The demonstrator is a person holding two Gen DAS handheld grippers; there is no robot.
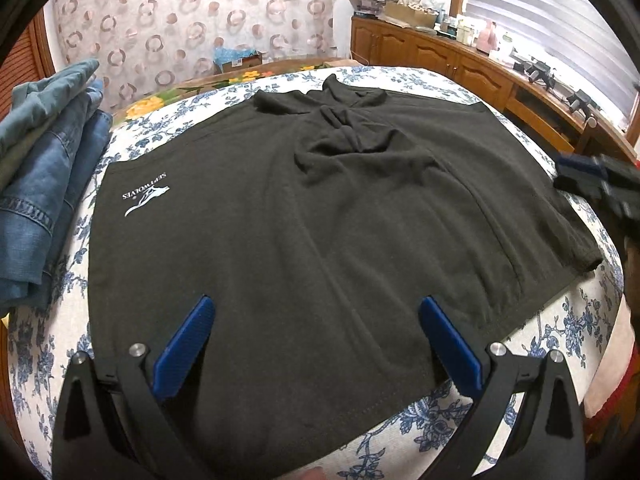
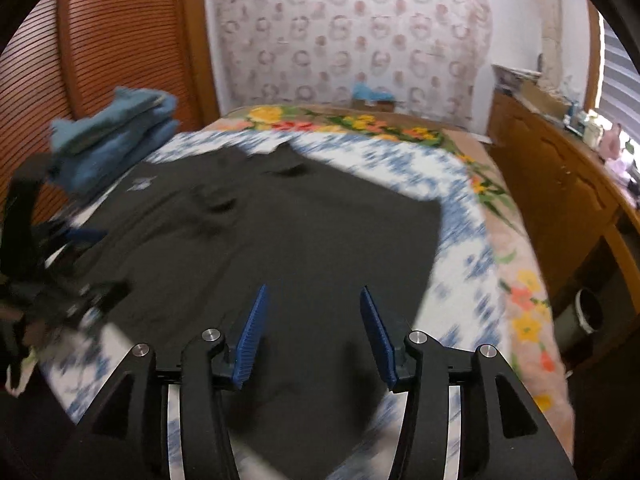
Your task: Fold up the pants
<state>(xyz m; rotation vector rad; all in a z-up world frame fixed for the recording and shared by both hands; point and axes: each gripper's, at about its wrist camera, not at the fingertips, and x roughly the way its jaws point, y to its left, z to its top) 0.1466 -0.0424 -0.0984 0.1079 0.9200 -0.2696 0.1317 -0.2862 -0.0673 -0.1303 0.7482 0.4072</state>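
A bed with a blue-flowered sheet [image 1: 440, 420] fills the room; dark pants [image 1: 300, 220] lie flat, directly ahead of both tongs. The left gripper [image 1: 316, 344] hovers nearest over the near hem, jaws apart and empty; the right gripper [image 2: 310, 336] likewise stands apart, nothing between its pads.

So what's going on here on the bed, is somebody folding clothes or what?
A person holding two blue-padded grippers is working on dark grey pants with a white logo, spread on the blue floral bedsheet. The left gripper hangs open over the near edge, gripping nothing. The right gripper is also open and empty above the fabric. A pile of folded blue jeans sits off to the side, apart from them.
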